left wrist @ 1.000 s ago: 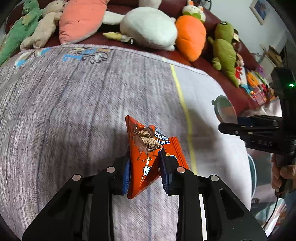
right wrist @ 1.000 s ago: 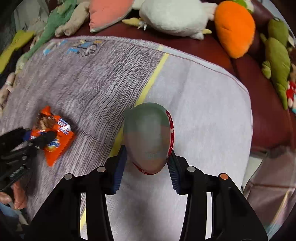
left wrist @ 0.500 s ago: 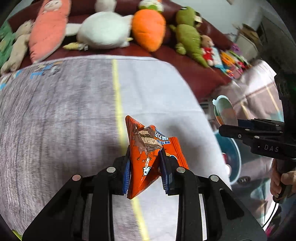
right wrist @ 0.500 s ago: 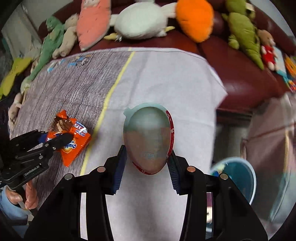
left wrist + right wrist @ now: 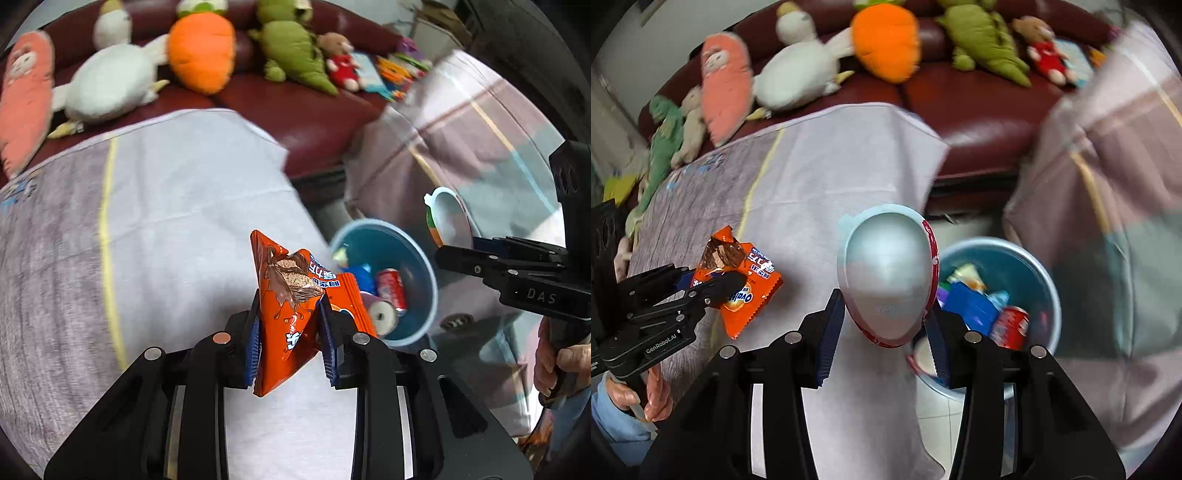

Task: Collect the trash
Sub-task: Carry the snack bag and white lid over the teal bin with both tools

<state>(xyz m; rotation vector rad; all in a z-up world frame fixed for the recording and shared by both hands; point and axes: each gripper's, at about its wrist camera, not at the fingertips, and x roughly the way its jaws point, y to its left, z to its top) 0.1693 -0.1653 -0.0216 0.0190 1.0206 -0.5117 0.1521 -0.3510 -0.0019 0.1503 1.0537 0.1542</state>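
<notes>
The left gripper (image 5: pixel 290 341) is clamping a crinkled orange snack wrapper (image 5: pixel 286 314), its blue ribbed pads pressing the glossy foil from both sides. The wrapper is folded into a rough wedge, its long axis running from about 6 o'clock up to 12 o'clock in the left wrist view, with the torn pointed corner at the top and a serrated flat edge sticking out toward 3 o'clock. It is hanging above the desk (image 5: pixel 177 206), which is wearing a soft grey-white cloth with a thin yellow stripe.

The right gripper (image 5: pixel 884 332) is gripping a smooth, oval foil lid (image 5: pixel 888 275) by its two long sides; the silvery matt face is facing the camera, a red printed rim is showing along the edge at 3 o'clock, and a small pale tab is pointing toward 11 o'clock. Its long axis is standing roughly 6 to 12 o'clock.

At 3 o'clock from the lid, beyond the desk's edge, a round blue plastic bin (image 5: pixel 1039 258) is sitting on the tiled floor, holding a red can (image 5: pixel 1010 325) and crumpled packets. Plush toys are lining the dark red sofa (image 5: pixel 979 107) at 12 o'clock.
</notes>
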